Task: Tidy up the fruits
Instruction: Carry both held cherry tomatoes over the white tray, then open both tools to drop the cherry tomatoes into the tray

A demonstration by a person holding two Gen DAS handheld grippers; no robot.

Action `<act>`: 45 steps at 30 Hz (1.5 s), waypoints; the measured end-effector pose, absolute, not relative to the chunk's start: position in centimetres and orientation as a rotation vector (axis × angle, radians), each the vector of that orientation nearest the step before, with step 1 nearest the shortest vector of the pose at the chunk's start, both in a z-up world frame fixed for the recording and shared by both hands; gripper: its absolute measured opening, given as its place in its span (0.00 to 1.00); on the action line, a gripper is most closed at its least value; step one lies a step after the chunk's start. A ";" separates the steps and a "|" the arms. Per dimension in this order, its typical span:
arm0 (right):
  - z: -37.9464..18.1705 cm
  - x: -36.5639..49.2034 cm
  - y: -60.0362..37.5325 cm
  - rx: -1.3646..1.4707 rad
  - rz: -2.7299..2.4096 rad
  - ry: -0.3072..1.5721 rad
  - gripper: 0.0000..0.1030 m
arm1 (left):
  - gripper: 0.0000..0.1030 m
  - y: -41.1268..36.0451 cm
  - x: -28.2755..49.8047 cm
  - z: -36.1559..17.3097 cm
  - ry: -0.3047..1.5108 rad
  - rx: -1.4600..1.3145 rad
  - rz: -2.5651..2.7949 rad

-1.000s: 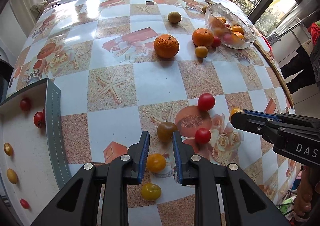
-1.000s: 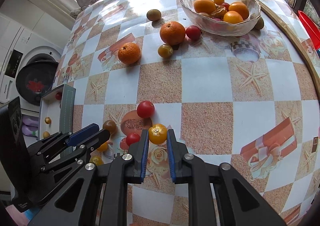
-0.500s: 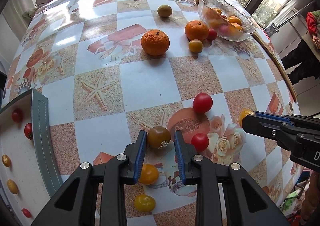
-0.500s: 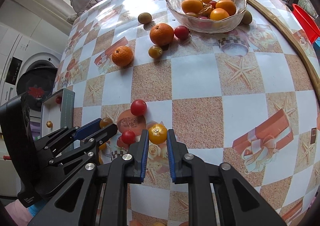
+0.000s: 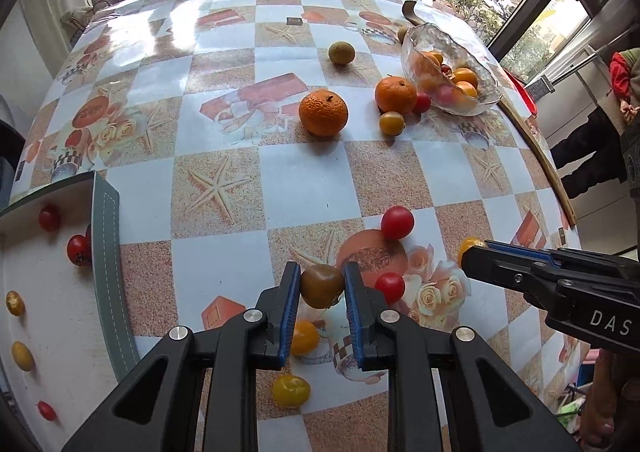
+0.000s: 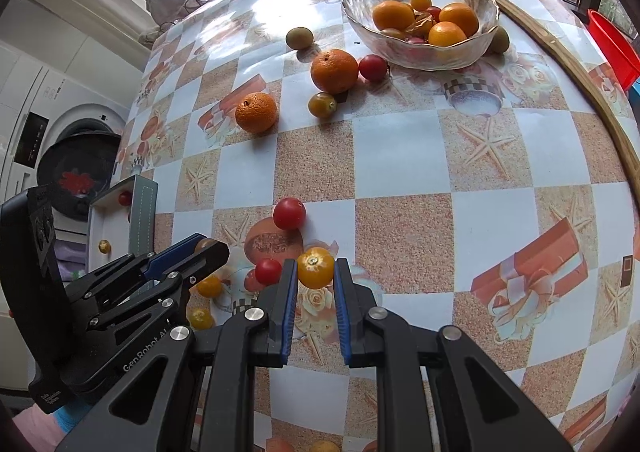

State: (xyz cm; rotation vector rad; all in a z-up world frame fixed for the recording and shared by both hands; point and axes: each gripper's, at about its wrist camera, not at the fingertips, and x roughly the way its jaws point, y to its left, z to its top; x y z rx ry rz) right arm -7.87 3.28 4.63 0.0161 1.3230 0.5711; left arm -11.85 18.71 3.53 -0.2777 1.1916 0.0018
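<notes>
My left gripper (image 5: 321, 286) is shut on a brown-green tomato (image 5: 321, 285), held between its blue pads. My right gripper (image 6: 315, 274) is shut on a yellow-orange tomato (image 6: 315, 267); it also shows in the left wrist view (image 5: 470, 244). Red cherry tomatoes (image 5: 397, 222) (image 5: 389, 287) and yellow ones (image 5: 304, 337) (image 5: 291, 390) lie on the tablecloth around the left gripper. A white tray (image 5: 106, 252) at the left holds several small tomatoes. A glass bowl (image 6: 360, 18) with oranges and tomatoes stands at the far right.
Two mandarins (image 5: 323, 113) (image 5: 395, 95), a yellow tomato (image 5: 391, 123), a red tomato (image 5: 421, 103) and a green-brown fruit (image 5: 341, 52) lie near the bowl. A wooden strip (image 6: 576, 64) runs along the table's right edge. A washing machine (image 6: 60, 156) stands beyond the left edge.
My left gripper moved forward over the yellow tomato and closed on the brown-green tomato. My right gripper kept hold of the yellow-orange tomato and barely moved.
</notes>
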 end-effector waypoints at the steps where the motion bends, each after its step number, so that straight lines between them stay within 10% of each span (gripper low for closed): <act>1: 4.8 -7.9 3.6 0.011 0.577 1.321 0.19 | 0.23 19.0 -12.1 3.9 1.185 -0.285 0.009; 45: 0.9 -17.5 30.9 -0.462 0.948 1.345 0.19 | 0.23 36.1 -32.3 1.6 1.203 -0.566 0.476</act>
